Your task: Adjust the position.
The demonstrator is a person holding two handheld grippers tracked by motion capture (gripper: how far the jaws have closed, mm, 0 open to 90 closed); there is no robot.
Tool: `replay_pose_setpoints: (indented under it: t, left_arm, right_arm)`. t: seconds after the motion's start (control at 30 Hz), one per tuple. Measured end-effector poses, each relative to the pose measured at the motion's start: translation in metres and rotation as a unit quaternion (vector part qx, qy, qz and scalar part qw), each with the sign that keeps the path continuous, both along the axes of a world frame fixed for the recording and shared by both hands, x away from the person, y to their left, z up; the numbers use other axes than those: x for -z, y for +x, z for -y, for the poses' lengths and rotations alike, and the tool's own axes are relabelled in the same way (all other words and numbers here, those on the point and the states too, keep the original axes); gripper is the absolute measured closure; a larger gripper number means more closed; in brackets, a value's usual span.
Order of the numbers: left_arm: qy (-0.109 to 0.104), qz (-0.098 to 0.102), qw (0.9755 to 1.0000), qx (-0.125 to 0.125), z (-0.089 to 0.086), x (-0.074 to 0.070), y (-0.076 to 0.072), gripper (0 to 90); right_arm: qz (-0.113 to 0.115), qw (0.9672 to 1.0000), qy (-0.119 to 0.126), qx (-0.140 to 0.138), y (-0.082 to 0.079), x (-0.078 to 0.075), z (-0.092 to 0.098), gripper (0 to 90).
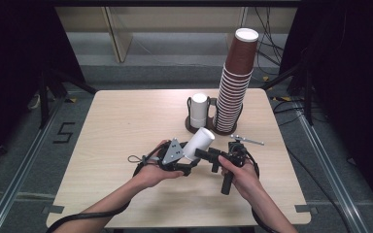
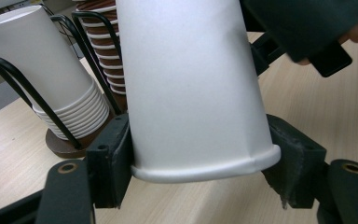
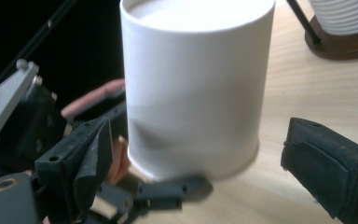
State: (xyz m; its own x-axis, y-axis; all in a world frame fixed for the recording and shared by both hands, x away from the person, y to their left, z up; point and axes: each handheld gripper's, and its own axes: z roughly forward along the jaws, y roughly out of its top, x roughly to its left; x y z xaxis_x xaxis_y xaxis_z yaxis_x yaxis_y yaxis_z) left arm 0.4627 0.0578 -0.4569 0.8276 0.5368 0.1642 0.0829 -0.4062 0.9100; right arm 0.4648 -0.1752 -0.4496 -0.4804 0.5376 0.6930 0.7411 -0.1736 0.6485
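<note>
Care matters now: left gripper (image 2: 200, 179) pinches the white paper cup (image 2: 191, 88) near its rolled rim above the wooden surface (image 1: 126, 126), while right gripper (image 3: 205, 168), jaws wide apart, should close gently without crushing it.

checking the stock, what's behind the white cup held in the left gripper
Behind the white cup, in the left gripper, a dark wire holder carries a short white cup stack and a brown cup stack. The cup hides most of the brown stack.

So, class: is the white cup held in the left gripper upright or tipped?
Tipped: the white cup leans over, rim clamped in the left gripper.
</note>
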Motion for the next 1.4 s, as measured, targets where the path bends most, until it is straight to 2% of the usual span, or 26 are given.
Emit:
replay_pose_setpoints:
  t: [0.17,0.2,0.27,0.3,0.33,0.37,0.4,0.5,0.63,0.67,0.73,0.77,0.8,0.83,0.87,0.9,0.93,0.97,1.0,1.07,1.1,1.13,1.3,1.33,1.37,1.4]
  left_arm:
    - [0.002,-0.005,1.0000,0.003,-0.005,0.000,0.000,32.0]
    - [0.007,-0.005,0.9999,0.006,-0.005,0.000,-0.001,32.0]
    - [0.010,-0.001,0.9999,0.011,-0.008,-0.001,-0.001,32.1]
    - [0.011,-0.002,0.9999,0.012,-0.010,-0.002,-0.001,32.1]
    - [0.012,-0.001,0.9998,0.013,-0.011,-0.003,-0.002,32.1]
    - [0.014,0.003,0.9998,0.013,-0.013,-0.003,-0.002,32.1]
    - [0.013,0.001,0.9998,0.014,-0.015,-0.004,-0.002,32.1]
    - [0.021,-0.004,0.9997,0.014,-0.019,-0.005,-0.004,32.1]
    - [0.037,-0.001,0.9990,0.026,-0.024,-0.009,-0.007,32.1]
    - [0.039,0.000,0.9988,0.029,-0.025,-0.010,-0.008,32.1]
    - [0.045,0.002,0.9982,0.038,-0.027,-0.014,-0.008,32.1]
    - [0.050,0.001,0.9979,0.040,-0.028,-0.015,-0.008,32.1]
    - [0.053,0.001,0.9978,0.041,-0.029,-0.016,-0.009,32.1]
    - [0.058,-0.002,0.9973,0.044,-0.031,-0.017,-0.009,32.0]
    - [0.067,-0.003,0.9966,0.049,-0.032,-0.017,-0.009,32.1]
    - [0.071,-0.004,0.9962,0.050,-0.033,-0.018,-0.009,32.1]
    - [0.078,-0.006,0.9955,0.054,-0.035,-0.018,-0.008,32.0]
    - [0.080,-0.007,0.9953,0.054,-0.035,-0.019,-0.008,32.0]
    - [0.082,-0.008,0.9951,0.054,-0.036,-0.019,-0.007,32.0]
    - [0.086,-0.009,0.9947,0.056,-0.038,-0.020,-0.007,32.1]
    - [0.087,-0.011,0.9945,0.058,-0.039,-0.021,-0.006,32.1]
    - [0.091,-0.011,0.9940,0.060,-0.039,-0.021,-0.006,32.1]
    - [0.111,-0.009,0.9907,0.077,-0.040,-0.025,-0.005,32.1]
    - [0.120,-0.011,0.9889,0.087,-0.041,-0.027,-0.004,32.2]
    - [0.121,-0.009,0.9886,0.090,-0.041,-0.027,-0.004,32.2]
    - [0.117,-0.008,0.9889,0.092,-0.040,-0.027,-0.005,32.2]
  right_arm:
    - [0.006,0.9999,-0.006,-0.015,-0.003,-0.006,0.007,9.4]
    - [-0.008,0.9997,-0.004,-0.021,-0.004,-0.009,0.009,9.8]
    - [0.022,0.9989,-0.027,-0.032,-0.002,-0.007,0.015,10.4]
    - [0.007,0.9991,-0.024,-0.034,-0.004,-0.010,0.016,12.4]
    - [0.027,0.9981,-0.037,-0.041,-0.003,-0.009,0.020,14.9]
    - [0.029,0.9977,-0.042,-0.044,-0.003,-0.008,0.022,15.2]
    - [0.046,0.9954,-0.068,-0.050,-0.003,-0.006,0.026,15.2]
    - [0.048,0.9939,-0.081,-0.058,-0.005,-0.003,0.030,14.9]
    - [0.060,0.9873,-0.125,-0.078,-0.005,0.001,0.036,13.7]
    - [0.076,0.9834,-0.141,-0.086,-0.004,0.002,0.037,13.7]
    - [0.077,0.9787,-0.157,-0.107,-0.005,0.002,0.037,14.9]
    - [0.098,0.9729,-0.171,-0.120,-0.003,0.003,0.037,15.4]
    - [0.106,0.9702,-0.175,-0.130,-0.002,0.005,0.037,15.4]
    - [0.100,0.9672,-0.181,-0.148,-0.003,0.007,0.036,15.9]
    - [0.106,0.9621,-0.194,-0.160,-0.002,0.008,0.036,15.9]
    - [0.106,0.9621,-0.194,-0.160,-0.002,0.008,0.036,15.9]
    - [0.115,0.9532,-0.222,-0.170,-0.001,0.011,0.035,15.9]
    - [0.115,0.9532,-0.222,-0.170,-0.001,0.011,0.035,15.9]
    - [0.116,0.9496,-0.232,-0.176,0.000,0.012,0.035,16.1]
    - [0.137,0.9361,-0.262,-0.191,0.002,0.015,0.034,16.6]
    - [0.139,0.9327,-0.269,-0.196,0.002,0.016,0.034,16.9]
    - [0.135,0.9321,-0.269,-0.201,0.002,0.018,0.033,17.0]
    - [0.170,0.9074,-0.311,-0.226,0.004,0.019,0.029,17.4]
    - [0.166,0.9056,-0.315,-0.231,0.003,0.019,0.028,17.3]
    - [0.161,0.9060,-0.317,-0.230,0.002,0.018,0.027,17.3]
    - [0.178,0.8999,-0.321,-0.235,0.004,0.018,0.027,17.4]
